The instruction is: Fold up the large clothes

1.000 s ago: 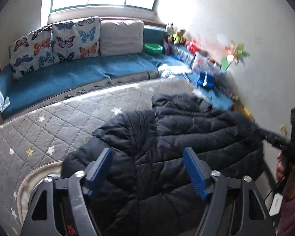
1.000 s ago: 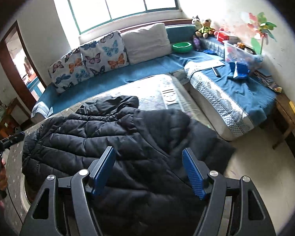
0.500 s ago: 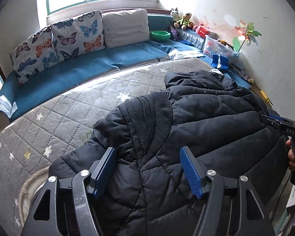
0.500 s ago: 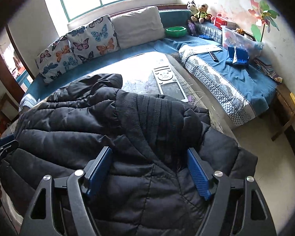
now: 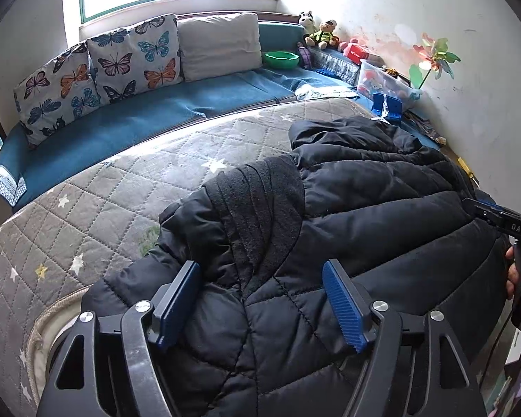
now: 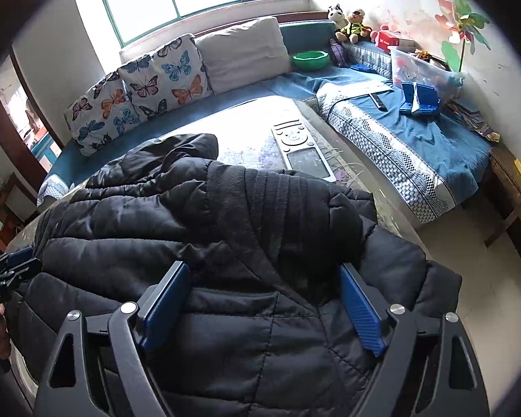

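Observation:
A black puffer jacket (image 5: 364,201) lies spread on the grey quilted table cover (image 5: 97,208), its ribbed side panels turned up. My left gripper (image 5: 260,263) is low over the jacket's near left part. Its jaws are opening, with padded fabric bulging between the blue pads (image 5: 177,299). My right gripper (image 6: 263,266) is over the near right part of the jacket (image 6: 156,222), and its jaws are opening too, wide around a fold. Each gripper shows at the edge of the other's view: the right gripper (image 5: 496,219) and the left gripper (image 6: 14,267).
A blue corner sofa (image 5: 128,121) with butterfly cushions (image 5: 135,62) runs behind the table. On it are a green bowl (image 6: 311,59), soft toys (image 6: 347,22), a plastic box (image 6: 420,69) and blue parts (image 6: 418,99). Bare floor (image 6: 469,243) lies to the right of the table.
Both grippers have come down closer onto the jacket, and their jaws have spread wider. The jacket now lies lower and flatter on the cover.

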The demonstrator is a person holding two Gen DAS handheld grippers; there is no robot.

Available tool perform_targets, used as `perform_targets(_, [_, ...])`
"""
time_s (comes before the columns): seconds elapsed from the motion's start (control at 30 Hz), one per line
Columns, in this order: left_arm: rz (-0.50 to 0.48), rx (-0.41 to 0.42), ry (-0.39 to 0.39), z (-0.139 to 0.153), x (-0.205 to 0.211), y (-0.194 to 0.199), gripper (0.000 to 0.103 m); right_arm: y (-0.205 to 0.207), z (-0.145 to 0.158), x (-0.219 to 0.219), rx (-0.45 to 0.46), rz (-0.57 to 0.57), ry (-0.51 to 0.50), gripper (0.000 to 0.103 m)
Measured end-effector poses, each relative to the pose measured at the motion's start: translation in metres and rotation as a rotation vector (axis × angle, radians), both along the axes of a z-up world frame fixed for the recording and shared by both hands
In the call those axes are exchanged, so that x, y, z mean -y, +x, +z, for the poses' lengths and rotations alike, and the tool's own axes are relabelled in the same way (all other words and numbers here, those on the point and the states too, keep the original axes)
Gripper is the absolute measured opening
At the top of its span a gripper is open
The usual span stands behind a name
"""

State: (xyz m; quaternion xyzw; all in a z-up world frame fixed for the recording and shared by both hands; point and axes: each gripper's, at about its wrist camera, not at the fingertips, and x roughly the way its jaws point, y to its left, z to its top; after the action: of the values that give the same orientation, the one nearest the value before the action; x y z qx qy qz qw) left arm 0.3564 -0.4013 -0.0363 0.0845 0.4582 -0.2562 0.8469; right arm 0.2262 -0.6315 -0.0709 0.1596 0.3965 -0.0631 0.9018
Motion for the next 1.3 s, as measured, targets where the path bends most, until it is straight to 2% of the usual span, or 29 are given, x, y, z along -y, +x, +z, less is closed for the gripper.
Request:
perform_targets(0.07, [-0.006, 0.004, 0.003, 0.000, 0.002, -0.002, 0.085, 0.000, 0.000, 0.001, 0.001, -0.007, 0.021, 0.098])
perform_targets(0.2, [-0.005, 0.008, 0.005, -0.001, 0.002, -0.002, 0.087, 0.003, -0.002, 0.000, -0.015, -0.003, 0.037, 0.103])
perform_targets(0.33, [-0.023, -0.013, -0.001, -0.003, 0.005, -0.002, 0.103, 0.006, -0.003, -0.003, -0.034, 0.021, 0.046, 0.103])
perform_targets(0.47, [-0.041, -0.011, 0.032, -0.007, 0.012, -0.003, 0.103, 0.009, -0.006, -0.006, -0.077, 0.026, 0.024, 0.103])
perform_targets(0.67, [-0.035, -0.069, -0.016, -0.015, 0.004, 0.006, 0.103, 0.012, -0.009, -0.014, -0.100, 0.022, -0.025, 0.103])
perform_targets(0.93, [-0.038, -0.045, 0.001, -0.014, 0.001, -0.001, 0.103, 0.000, 0.003, -0.024, -0.089, 0.025, -0.074, 0.103])
perform_targets(1.1, [-0.010, -0.037, 0.016, -0.013, 0.002, -0.005, 0.103, -0.011, 0.014, -0.043, -0.074, 0.071, -0.130, 0.103])
perform_targets(1.3, [-0.006, -0.019, 0.010, -0.013, 0.000, -0.012, 0.103, -0.010, 0.007, -0.053, -0.067, 0.078, -0.164, 0.103])
